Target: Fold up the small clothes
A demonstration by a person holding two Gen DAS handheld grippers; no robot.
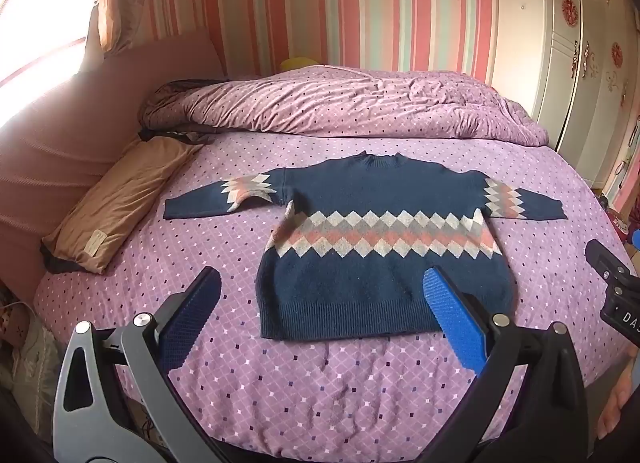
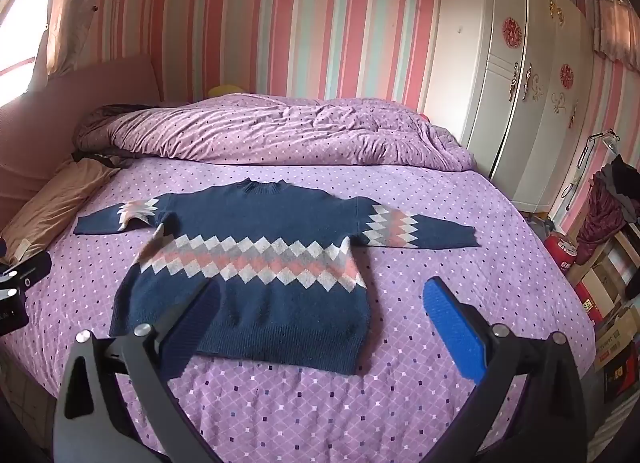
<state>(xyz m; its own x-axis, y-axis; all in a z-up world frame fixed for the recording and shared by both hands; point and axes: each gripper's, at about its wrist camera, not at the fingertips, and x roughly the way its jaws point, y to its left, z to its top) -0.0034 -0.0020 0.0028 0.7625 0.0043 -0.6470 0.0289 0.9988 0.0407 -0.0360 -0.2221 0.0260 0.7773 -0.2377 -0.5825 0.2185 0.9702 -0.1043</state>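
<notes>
A small navy sweater [image 1: 376, 223] with a pink, grey and white diamond band lies flat on the purple bed, neck away from me, both sleeves spread out sideways. It also shows in the right wrist view [image 2: 260, 259]. My left gripper [image 1: 322, 287] is open and empty, held above the bed near the sweater's hem, its fingers [image 1: 452, 315] wide apart. My right gripper [image 2: 320, 299] is open and empty, above the hem's right part. The right gripper's body shows at the left view's right edge [image 1: 616, 287]. The left sleeve's armpit is slightly bunched.
The bed sheet [image 1: 360, 395] is purple with diamonds. A rumpled quilt [image 1: 340, 107] lies at the far side. A tan pillow [image 1: 120, 207] lies left, by the pink headboard. A white wardrobe [image 2: 512, 75] stands right. Boxes and clothes [image 2: 608, 223] crowd the bed's right side.
</notes>
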